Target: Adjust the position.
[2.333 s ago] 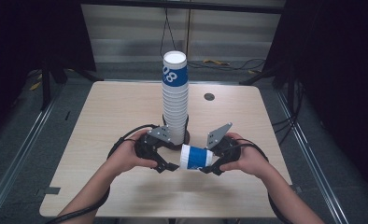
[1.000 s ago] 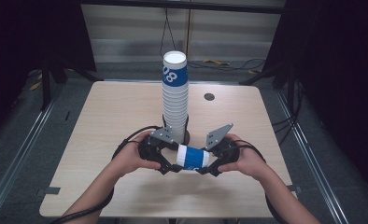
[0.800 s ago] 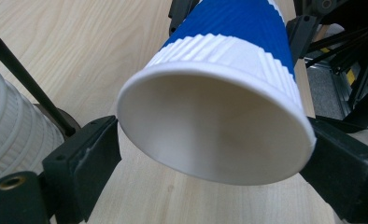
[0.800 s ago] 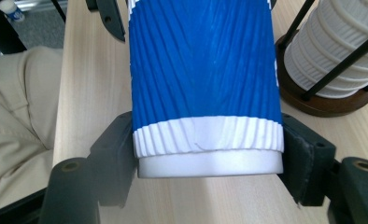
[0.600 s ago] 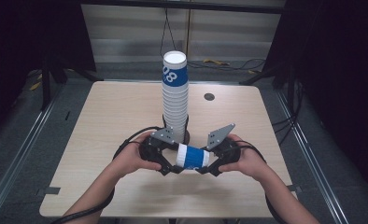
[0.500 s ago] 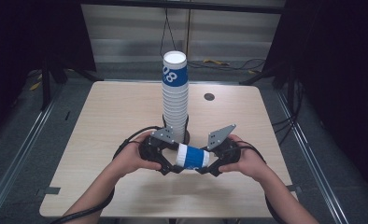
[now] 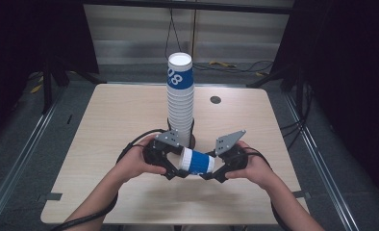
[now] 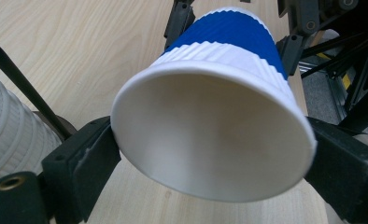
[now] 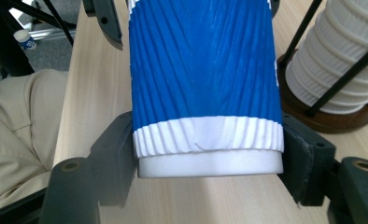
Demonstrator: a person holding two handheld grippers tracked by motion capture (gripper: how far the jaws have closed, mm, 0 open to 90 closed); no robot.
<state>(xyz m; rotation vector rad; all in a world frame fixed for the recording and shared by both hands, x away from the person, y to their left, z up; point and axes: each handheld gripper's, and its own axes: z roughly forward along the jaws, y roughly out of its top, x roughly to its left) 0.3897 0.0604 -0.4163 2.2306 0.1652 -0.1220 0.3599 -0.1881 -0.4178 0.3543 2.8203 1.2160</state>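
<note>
table (image 7: 106, 120): light wood | floor (image 7: 29, 125): grey | surroundings: dark

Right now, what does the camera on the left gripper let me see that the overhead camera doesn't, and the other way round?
The left gripper view looks into the cup, showing its bare white inside. The high view takes in the whole table, the tall cup stack, both hands, and the left gripper and right gripper facing each other. Both show the blue-and-white cup held sideways between the grippers, one at each end, above the wooden tabletop.
</note>
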